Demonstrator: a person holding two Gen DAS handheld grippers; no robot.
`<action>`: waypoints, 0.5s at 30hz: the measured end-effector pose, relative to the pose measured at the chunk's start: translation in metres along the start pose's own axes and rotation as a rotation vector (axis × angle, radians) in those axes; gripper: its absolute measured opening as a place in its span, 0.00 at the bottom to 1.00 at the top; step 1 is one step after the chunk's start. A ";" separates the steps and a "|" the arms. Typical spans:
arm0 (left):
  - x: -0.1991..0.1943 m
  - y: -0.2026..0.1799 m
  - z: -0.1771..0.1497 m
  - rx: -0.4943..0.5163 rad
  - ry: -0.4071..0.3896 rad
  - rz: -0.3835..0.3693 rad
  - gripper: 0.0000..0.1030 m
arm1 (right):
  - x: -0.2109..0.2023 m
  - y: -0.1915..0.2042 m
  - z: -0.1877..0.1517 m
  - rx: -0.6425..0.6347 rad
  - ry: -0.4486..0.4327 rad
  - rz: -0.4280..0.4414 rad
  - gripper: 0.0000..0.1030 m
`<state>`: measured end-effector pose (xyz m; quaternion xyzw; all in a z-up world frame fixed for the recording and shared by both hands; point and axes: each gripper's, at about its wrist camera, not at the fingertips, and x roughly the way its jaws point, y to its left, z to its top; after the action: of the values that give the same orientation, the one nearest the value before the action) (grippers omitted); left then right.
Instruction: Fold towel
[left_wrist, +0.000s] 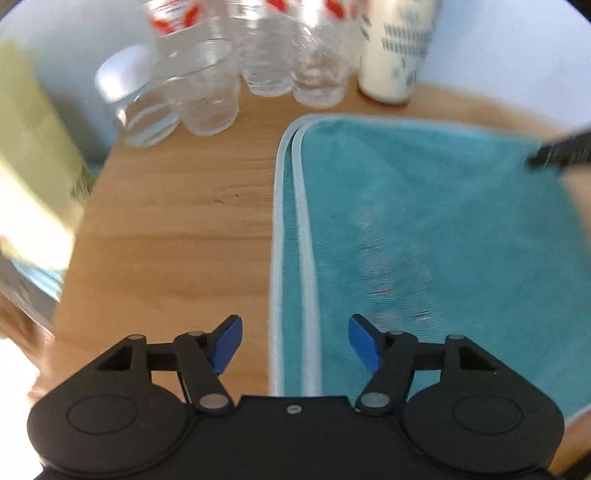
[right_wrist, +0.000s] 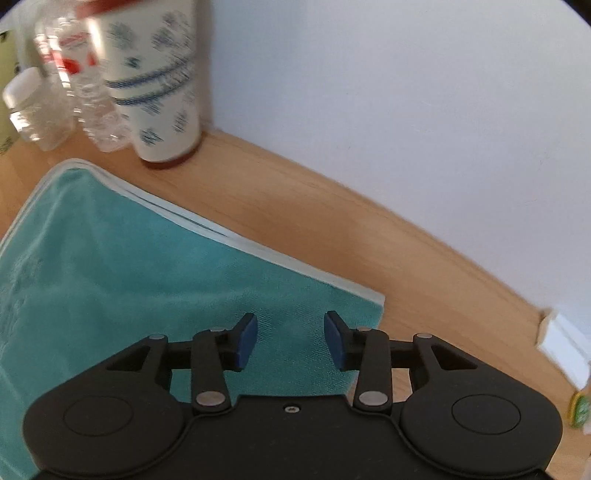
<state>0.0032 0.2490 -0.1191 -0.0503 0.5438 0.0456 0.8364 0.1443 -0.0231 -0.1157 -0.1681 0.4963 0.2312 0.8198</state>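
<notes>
Teal terry towel with pale piped edging (left_wrist: 424, 229) lies folded on the wooden tabletop (left_wrist: 177, 236). Left gripper (left_wrist: 295, 341) and right gripper (right_wrist: 290, 339) both gape, empty, above it.

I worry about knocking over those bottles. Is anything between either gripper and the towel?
Nothing visible. Both the left gripper and right gripper hang open over the towel; the bottles stand beyond its far edge.

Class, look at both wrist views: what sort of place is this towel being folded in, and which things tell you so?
Probably a home tabletop against a wall. A wooden table holds the teal towel, with clear plastic bottles, a plastic cup and a printed paper cup standing at the back.
</notes>
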 end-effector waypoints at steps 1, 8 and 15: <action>-0.004 0.001 -0.003 -0.013 0.000 -0.012 0.64 | -0.002 0.003 -0.001 -0.006 -0.005 0.010 0.44; -0.024 -0.011 -0.052 -0.029 0.037 0.003 0.64 | -0.024 0.045 -0.039 -0.175 -0.010 0.099 0.44; -0.006 -0.005 -0.061 -0.101 0.050 -0.008 0.37 | -0.032 0.076 -0.061 -0.291 -0.013 0.107 0.45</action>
<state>-0.0542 0.2354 -0.1381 -0.0958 0.5615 0.0681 0.8191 0.0449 0.0026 -0.1184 -0.2569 0.4605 0.3449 0.7765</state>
